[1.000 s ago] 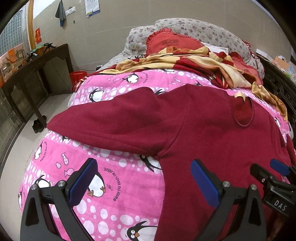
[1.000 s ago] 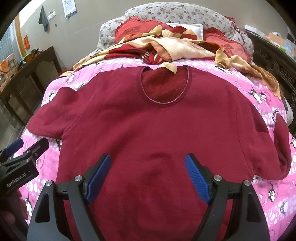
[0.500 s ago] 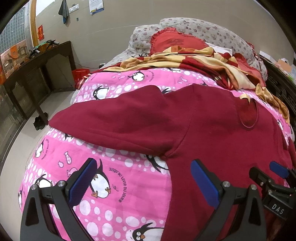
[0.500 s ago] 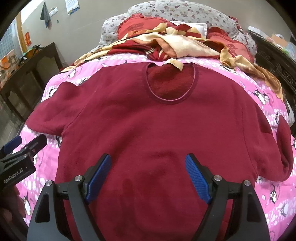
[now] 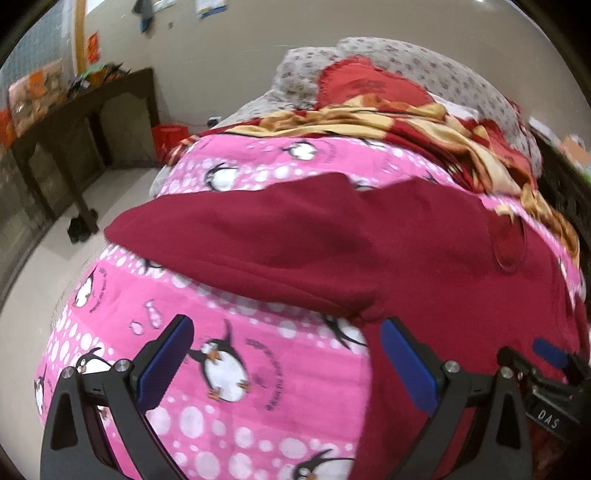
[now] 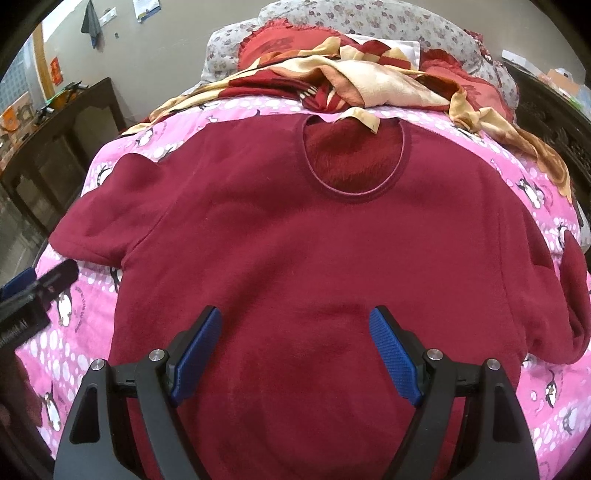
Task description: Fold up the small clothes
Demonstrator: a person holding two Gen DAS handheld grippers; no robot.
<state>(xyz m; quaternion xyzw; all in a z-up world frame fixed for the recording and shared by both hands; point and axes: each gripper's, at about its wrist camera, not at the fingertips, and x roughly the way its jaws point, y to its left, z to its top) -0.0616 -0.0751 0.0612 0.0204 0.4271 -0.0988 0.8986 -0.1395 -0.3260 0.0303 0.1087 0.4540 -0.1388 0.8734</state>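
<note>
A dark red sweatshirt (image 6: 295, 258) lies flat, front up, on a pink penguin blanket (image 6: 85, 314); its collar (image 6: 354, 162) points away. Its left sleeve (image 5: 258, 243) stretches out sideways, and its right sleeve (image 6: 569, 295) is bent back at the bed's right edge. My left gripper (image 5: 284, 354) is open and empty above the blanket, just below the left armpit. My right gripper (image 6: 295, 339) is open and empty above the sweatshirt's lower middle. Each gripper shows at the edge of the other's view: the right one in the left wrist view (image 5: 543, 380), the left one in the right wrist view (image 6: 33, 295).
A crumpled red and tan blanket (image 6: 369, 81) and floral pillows (image 6: 351, 22) lie at the head of the bed. A dark wooden table (image 5: 74, 122) stands left, with bare floor (image 5: 33, 280) beside the bed. A red bin (image 5: 168, 136) sits by the wall.
The left gripper has moved forward and left, toward the left sleeve and armpit. The right gripper has crept slightly forward over the sweatshirt. Both stay open.
</note>
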